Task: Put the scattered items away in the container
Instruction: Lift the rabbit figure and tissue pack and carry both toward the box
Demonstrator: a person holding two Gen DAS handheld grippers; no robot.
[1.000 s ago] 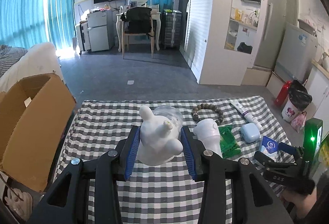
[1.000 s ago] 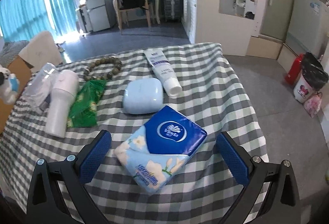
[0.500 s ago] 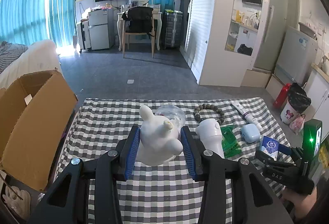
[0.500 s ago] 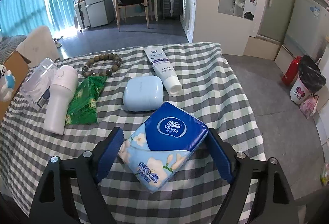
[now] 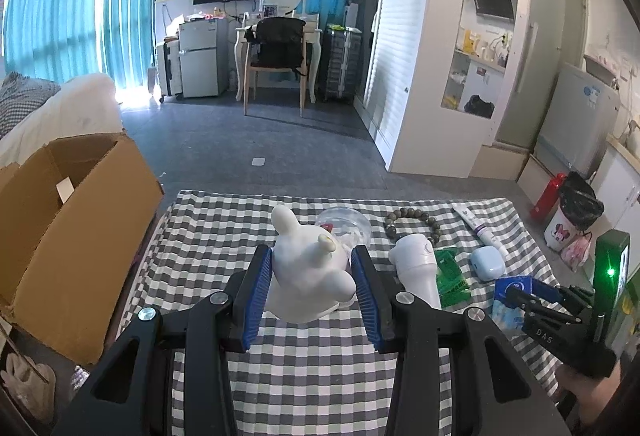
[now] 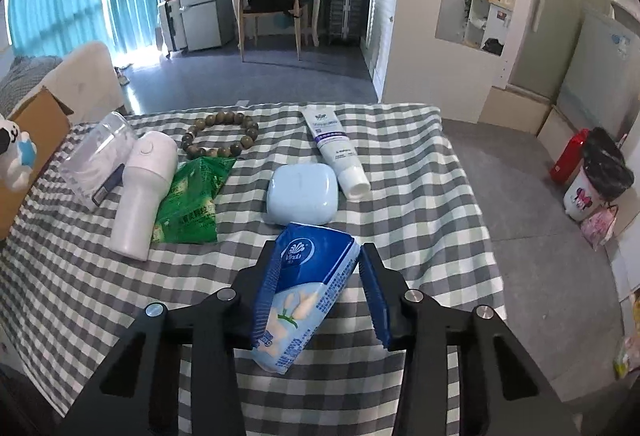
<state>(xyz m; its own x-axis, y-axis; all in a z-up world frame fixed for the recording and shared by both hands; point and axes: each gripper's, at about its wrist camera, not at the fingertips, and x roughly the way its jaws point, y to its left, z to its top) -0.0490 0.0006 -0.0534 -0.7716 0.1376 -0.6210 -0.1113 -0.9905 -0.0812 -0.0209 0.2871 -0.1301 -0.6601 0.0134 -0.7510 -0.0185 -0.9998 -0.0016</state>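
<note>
The left gripper (image 5: pixel 312 290) squeezes the hard white toy (image 5: pixel 308 276) near the box (image 5: pixel 72 220), while the right gripper (image 6: pixel 320 296) pinches the soft, light tissue pack (image 6: pixel 304 288) around its squishy middle.

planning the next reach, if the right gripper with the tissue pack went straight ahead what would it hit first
Probably the light blue case, lying just beyond the tissue pack held in the right gripper; the gripper's height above the table is unclear.

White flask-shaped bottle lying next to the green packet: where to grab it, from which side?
Grip the white bottle across its narrower lower body, coming from above with fingers straddling its width. It lies flat, long axis running toward the far edge. The green packet touches its right flank and a clear container crowds the wide head, so the narrow end is freest.
</note>
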